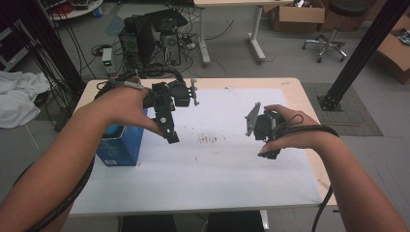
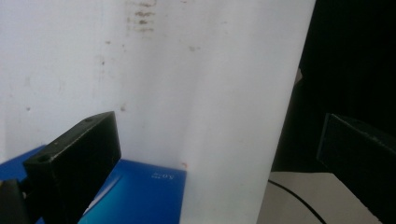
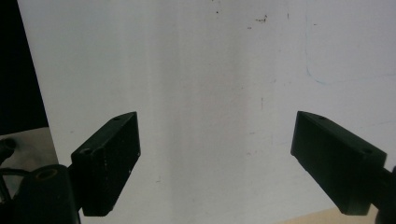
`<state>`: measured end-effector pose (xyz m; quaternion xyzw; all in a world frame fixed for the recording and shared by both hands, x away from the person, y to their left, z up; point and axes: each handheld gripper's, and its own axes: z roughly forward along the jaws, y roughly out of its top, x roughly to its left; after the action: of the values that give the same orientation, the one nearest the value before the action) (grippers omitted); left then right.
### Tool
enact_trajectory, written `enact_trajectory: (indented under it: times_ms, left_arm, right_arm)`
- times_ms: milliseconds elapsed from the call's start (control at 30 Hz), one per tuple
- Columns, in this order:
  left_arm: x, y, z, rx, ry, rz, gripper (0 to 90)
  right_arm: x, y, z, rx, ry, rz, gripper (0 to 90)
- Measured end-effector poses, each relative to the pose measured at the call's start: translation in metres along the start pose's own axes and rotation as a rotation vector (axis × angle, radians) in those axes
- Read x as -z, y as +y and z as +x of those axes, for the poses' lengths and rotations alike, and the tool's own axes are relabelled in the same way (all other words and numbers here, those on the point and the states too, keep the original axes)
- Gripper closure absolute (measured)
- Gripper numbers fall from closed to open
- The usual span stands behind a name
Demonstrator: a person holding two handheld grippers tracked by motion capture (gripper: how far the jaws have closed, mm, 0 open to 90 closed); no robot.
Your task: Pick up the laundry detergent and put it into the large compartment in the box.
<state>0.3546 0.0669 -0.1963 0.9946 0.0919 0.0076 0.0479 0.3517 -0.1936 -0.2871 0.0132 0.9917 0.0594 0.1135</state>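
While the blue box (image 1: pixel 119 145) stands at the white sheet's (image 1: pixel 217 159) left edge, the left gripper (image 1: pixel 170 135) hovers just beside it, jaws wide, empty; the right gripper (image 1: pixel 270 153), well apart, likewise gapes empty.

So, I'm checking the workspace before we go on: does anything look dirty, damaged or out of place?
Only the white paper sheet looks marked: small brownish stains near its middle. The blue cardboard box stands upright at the left edge, undamaged.

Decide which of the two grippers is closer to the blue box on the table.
The left gripper: it hangs beside the blue box at the white sheet's left edge, while the right gripper hangs over the sheet's right half, well away from it.
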Motion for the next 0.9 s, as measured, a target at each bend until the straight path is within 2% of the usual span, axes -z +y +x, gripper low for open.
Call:
enact_trajectory:
  times_ms: [200, 333, 433, 567, 900]
  left_arm:
    - [-0.009, 0.004, -0.006, -0.11, 0.0, 0.013, 0.1]
    - [-0.017, 0.006, -0.008, -0.148, -0.007, 0.031, 0.1]
    - [-0.021, 0.008, -0.008, -0.164, -0.007, 0.043, 0.1]
    - [-0.023, 0.008, -0.007, -0.172, -0.022, 0.033, 0.1]
    - [-0.023, 0.0, -0.005, -0.17, -0.024, 0.017, 0.1]
  right_arm:
    - [-0.002, 0.003, 0.0, -0.003, 0.007, 0.005, 15.7]
    - [-0.001, 0.005, 0.0, 0.005, 0.008, 0.009, 15.7]
    - [0.0, 0.004, 0.0, 0.007, 0.01, 0.012, 15.7]
    - [0.0, 0.002, -0.003, -0.003, 0.007, 0.016, 15.7]
    - [0.001, 0.006, -0.005, -0.003, 0.007, 0.02, 15.7]
